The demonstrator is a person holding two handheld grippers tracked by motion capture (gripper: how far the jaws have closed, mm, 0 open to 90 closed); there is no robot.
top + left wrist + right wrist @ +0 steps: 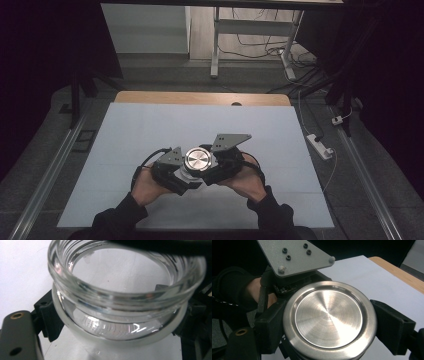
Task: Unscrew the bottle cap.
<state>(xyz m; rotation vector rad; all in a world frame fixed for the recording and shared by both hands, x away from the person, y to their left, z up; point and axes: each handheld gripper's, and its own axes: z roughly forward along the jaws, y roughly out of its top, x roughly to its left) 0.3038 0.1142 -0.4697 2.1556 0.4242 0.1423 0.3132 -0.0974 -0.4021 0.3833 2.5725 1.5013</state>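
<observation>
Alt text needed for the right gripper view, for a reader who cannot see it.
A round brushed-metal lid sits clamped between the right gripper's two black fingers, seen close from above. Behind it are the left gripper's grey three-cornered plate and a hand in a dark sleeve, over a white table.

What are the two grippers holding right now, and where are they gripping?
The left gripper clamps the glass jar around its body, below the threaded neck. The right gripper grips the metal lid by its rim.
</observation>
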